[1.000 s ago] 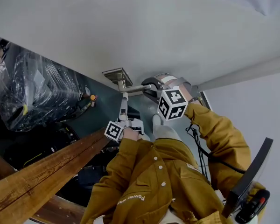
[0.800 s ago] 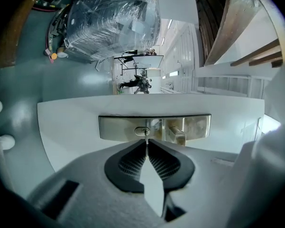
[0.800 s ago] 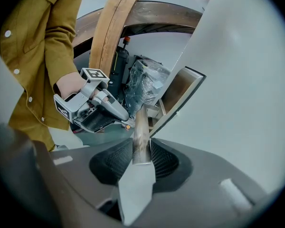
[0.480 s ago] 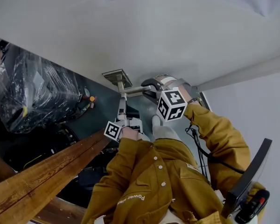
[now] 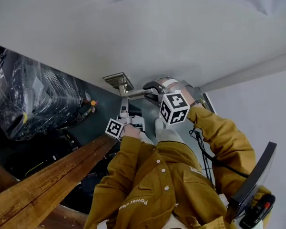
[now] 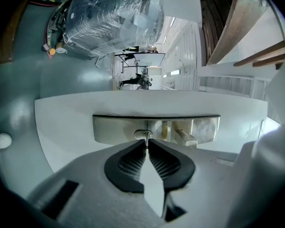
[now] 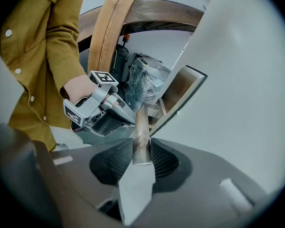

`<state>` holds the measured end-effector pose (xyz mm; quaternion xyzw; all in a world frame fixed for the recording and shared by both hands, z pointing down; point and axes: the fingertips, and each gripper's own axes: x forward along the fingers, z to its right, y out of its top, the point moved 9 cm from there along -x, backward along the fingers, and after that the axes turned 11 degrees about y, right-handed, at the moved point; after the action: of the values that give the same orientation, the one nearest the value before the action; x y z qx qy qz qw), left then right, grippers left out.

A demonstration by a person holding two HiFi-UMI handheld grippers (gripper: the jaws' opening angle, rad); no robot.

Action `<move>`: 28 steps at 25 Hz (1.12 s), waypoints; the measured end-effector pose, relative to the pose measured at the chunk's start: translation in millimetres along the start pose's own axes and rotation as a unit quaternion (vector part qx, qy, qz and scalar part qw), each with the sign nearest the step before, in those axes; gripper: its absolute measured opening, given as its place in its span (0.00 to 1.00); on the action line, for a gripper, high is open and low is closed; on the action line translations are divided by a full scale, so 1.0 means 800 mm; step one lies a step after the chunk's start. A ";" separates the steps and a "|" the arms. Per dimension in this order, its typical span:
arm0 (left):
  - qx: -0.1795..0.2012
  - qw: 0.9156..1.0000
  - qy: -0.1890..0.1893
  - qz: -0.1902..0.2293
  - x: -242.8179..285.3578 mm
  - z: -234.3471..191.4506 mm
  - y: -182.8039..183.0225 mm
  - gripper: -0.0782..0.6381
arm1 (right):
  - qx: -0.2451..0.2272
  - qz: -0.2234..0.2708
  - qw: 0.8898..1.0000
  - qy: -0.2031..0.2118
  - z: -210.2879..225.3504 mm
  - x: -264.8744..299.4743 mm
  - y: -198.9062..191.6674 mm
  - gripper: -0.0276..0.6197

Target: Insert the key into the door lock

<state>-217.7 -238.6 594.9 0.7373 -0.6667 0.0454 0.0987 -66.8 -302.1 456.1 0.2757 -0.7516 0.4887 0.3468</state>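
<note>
In the left gripper view a thin metal key point(image 6: 146, 138) is pinched between the jaws of my left gripper point(image 6: 146, 142), which is shut on it. The key's tip sits at the round lock cylinder point(image 6: 143, 134) in the silver lock plate point(image 6: 204, 128) on the white door. In the head view the left gripper point(image 5: 124, 102) points up at that lock plate point(image 5: 117, 79). My right gripper point(image 7: 141, 149) is shut on the silver door handle point(image 7: 141, 127). The same right gripper point(image 5: 150, 90) shows just right of the lock in the head view.
A plastic-wrapped dark bundle point(image 5: 33, 99) lies at the left on the dark floor. Wooden beams point(image 5: 43, 187) run across the lower left. Mustard sleeves point(image 5: 219, 137) fill the lower middle, and a black panel point(image 5: 255, 175) stands at the lower right.
My left gripper has crept closer to the lock plate with the key in it. The right gripper has stayed clamped on the handle.
</note>
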 end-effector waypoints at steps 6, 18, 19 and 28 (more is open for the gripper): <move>0.007 1.000 -0.005 -0.006 0.005 0.000 0.000 0.15 | 0.003 -0.003 1.000 -0.002 0.002 0.001 -0.003 0.23; 0.072 0.996 -0.006 -0.056 -0.058 0.025 0.005 0.21 | 0.017 0.043 0.999 -0.028 0.004 -0.003 -0.005 0.27; 0.080 0.995 -0.005 -0.062 -0.065 0.030 0.004 0.21 | 0.020 0.051 0.998 -0.032 0.003 -0.005 -0.003 0.28; 0.386 0.914 -0.067 -0.102 -0.108 0.135 -0.012 0.15 | 0.098 0.189 0.971 -0.105 -0.013 -0.052 0.022 0.17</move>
<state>-224.4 -176.2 471.8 0.7833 -0.5236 0.2393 -0.2345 -52.6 -282.7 416.6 0.2110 -0.7709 0.5847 0.1388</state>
